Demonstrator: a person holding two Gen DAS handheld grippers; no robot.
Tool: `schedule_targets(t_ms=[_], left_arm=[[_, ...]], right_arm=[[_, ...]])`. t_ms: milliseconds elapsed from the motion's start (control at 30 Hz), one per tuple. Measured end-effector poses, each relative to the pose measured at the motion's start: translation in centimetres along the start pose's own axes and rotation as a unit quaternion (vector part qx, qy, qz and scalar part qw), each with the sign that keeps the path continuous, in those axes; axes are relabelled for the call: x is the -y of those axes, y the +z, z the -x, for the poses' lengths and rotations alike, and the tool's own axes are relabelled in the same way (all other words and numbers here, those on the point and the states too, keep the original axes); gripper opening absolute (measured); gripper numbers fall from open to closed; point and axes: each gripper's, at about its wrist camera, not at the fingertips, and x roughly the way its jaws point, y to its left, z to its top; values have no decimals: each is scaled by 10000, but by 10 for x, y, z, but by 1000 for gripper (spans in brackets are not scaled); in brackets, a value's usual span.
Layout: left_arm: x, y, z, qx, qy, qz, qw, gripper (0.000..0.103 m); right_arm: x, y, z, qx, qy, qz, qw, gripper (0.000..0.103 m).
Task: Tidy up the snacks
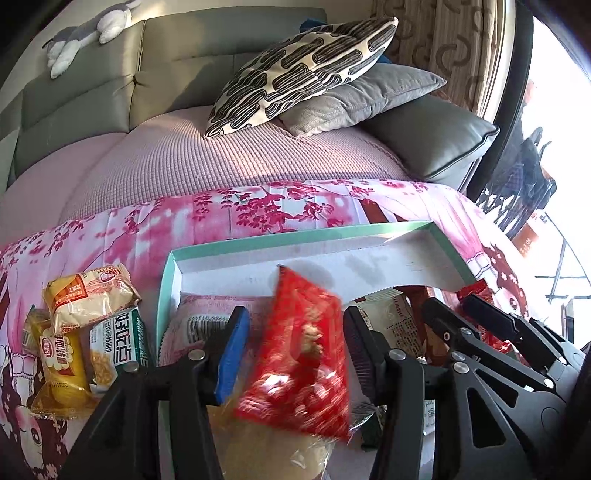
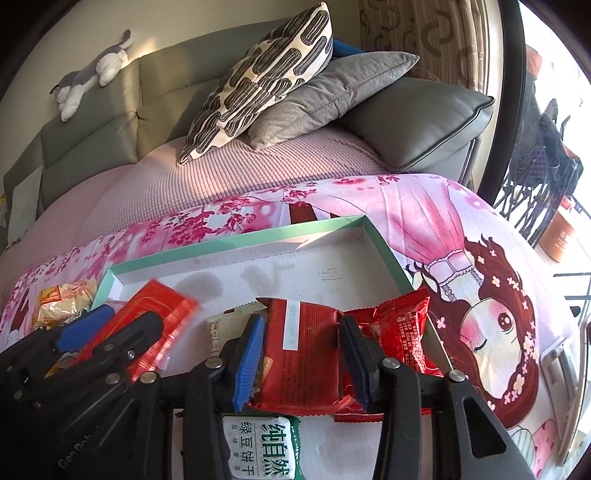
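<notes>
A shallow box with a green rim (image 1: 295,236) (image 2: 236,240) lies on a pink cartoon blanket and holds several snack packs. In the left wrist view my left gripper (image 1: 295,343) is open; a blurred red snack pack (image 1: 299,362) hangs loose between its fingers over the box. My left gripper also shows in the right wrist view (image 2: 110,328) with that red pack (image 2: 155,328). My right gripper (image 2: 303,350) stands with its fingers on either side of a dark red pack (image 2: 303,354) in the box, a brighter red pack (image 2: 399,328) beside it. A green-and-white biscuit pack (image 2: 258,446) lies below.
Outside the box on the left lie a beige pack (image 1: 92,299), a yellow pack (image 1: 62,365) and a green-white pack (image 1: 114,343). Behind is a grey sofa with a patterned cushion (image 1: 303,70), a grey cushion (image 1: 362,96) and a plush toy (image 1: 88,33). A window is at right.
</notes>
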Motion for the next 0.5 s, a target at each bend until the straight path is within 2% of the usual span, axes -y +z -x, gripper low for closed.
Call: schedule_targets(t_ms=[200, 267, 400, 500], left_arm=[[-6, 2, 20, 12, -46, 67, 10000, 56], [-9, 1, 26, -28, 2, 112, 9999, 63], [-16, -1, 36, -76, 213, 205, 9995, 67], [-22, -2, 44, -43, 430, 220, 9988, 77]], right_arm=[[-7, 5, 16, 38, 22, 111, 9999, 52], [-9, 5, 20, 20, 10, 128, 9999, 53], [-10, 4, 27, -63, 26, 131, 9999, 60], [-11, 0, 31, -147, 51, 147, 9998, 66]])
